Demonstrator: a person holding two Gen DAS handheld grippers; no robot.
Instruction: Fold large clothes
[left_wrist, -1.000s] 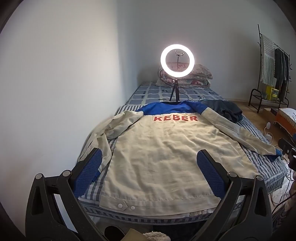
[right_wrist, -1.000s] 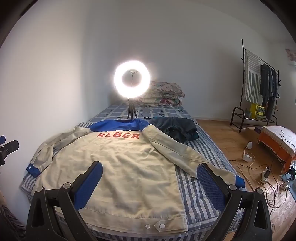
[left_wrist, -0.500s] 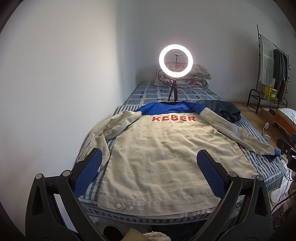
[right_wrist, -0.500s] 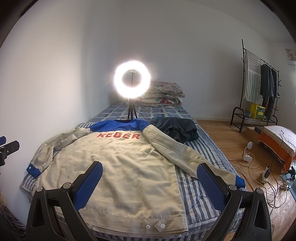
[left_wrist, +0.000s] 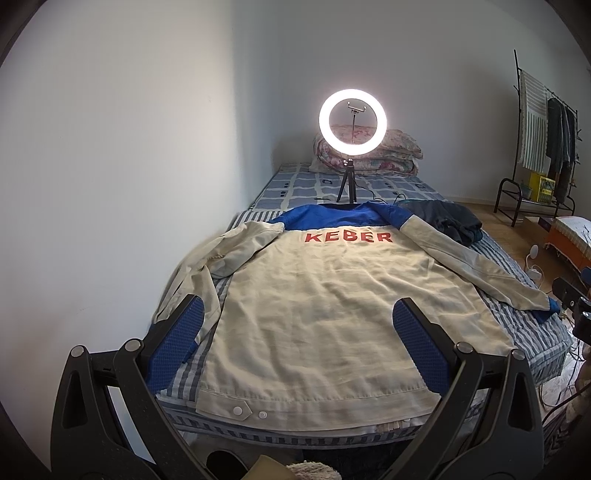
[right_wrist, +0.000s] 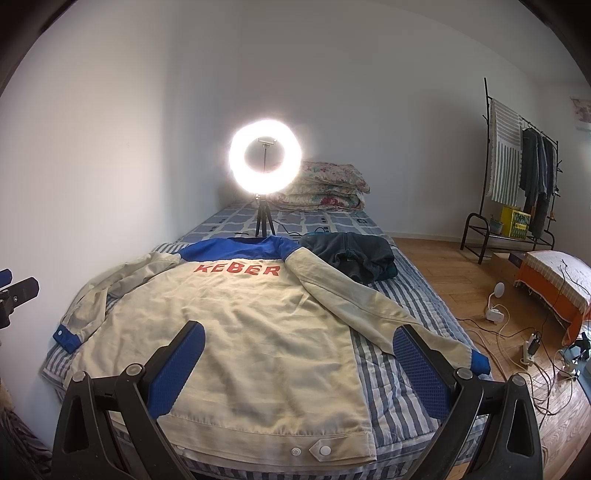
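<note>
I am holding my left gripper (left_wrist: 295, 343) above the near hem of the cream jacket (left_wrist: 325, 310), its blue-padded fingers (left_wrist: 177, 347) spread wide and gripping nothing. My right gripper (right_wrist: 295, 365) is hovering the same way over the jacket's near right corner, fingers (right_wrist: 419, 365) wide apart and empty. The jacket is lying back-up and spread flat across the striped bed (right_wrist: 402, 295), red KEBER lettering (left_wrist: 348, 237) just below its blue yoke, both sleeves stretching outward. Beyond the jacket's collar a lit ring light (left_wrist: 352, 120) is standing on a small tripod. Just off the jacket's right shoulder is sitting a dark bundle (right_wrist: 351, 254), probably folded clothing. Folded quilts (right_wrist: 328, 188) are lying behind the ring light.
</note>
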